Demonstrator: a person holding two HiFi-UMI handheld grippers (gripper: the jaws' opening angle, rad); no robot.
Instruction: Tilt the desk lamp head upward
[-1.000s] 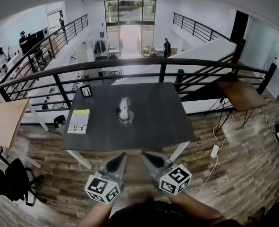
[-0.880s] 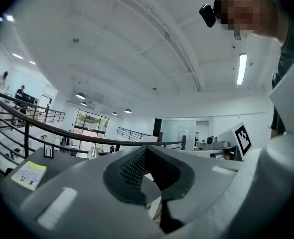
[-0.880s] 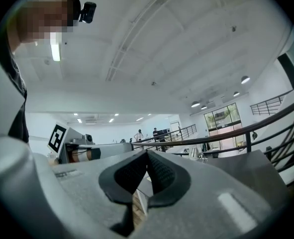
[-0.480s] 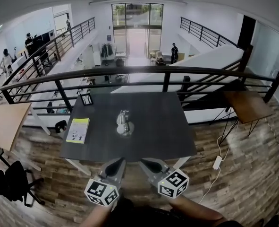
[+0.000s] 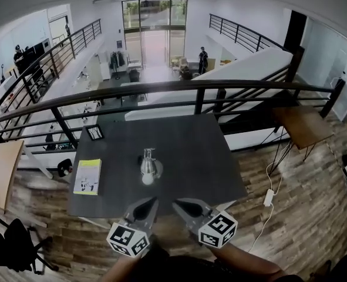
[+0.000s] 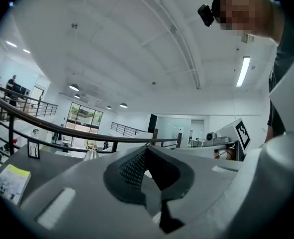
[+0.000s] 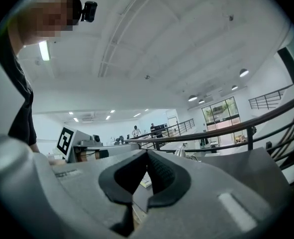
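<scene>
1. Left gripper (image 5: pixel 150 204): I see it low in the head view, just short of the table's near edge, with its tips aimed at the tabletop. In the left gripper view its two ribbed pads are pressed together with nothing between them, so it is clenched and empty.
2. Right gripper (image 5: pixel 182 205): it is held just beside the left one and angled the same way. In the right gripper view its pads also meet tip to tip, so it is clenched on nothing.
3. Desk lamp (image 5: pixel 148 166): this small silvery lamp stands upright on its round base, a little left of the tabletop's middle. It is well apart from both grippers, and neither touches it. A pale round part shows on its near side. I cannot tell the angle of its head from here.
4. Table (image 5: pixel 208 157): it has a dark, matte, rectangular top.
5. Yellow booklet (image 5: pixel 87 177): it lies flat near the table's left edge, apart from the lamp.
6. Small picture frame (image 5: pixel 94 133): it stands at the table's far left corner.
7. Black railing (image 5: pixel 220 87): it curves just beyond the table's far edge, with a lower floor visible past it.
8. Wooden side table (image 5: pixel 302 125): it stands to the right. A white cable (image 5: pixel 269 197) lies on the plank floor between it and the dark table.
</scene>
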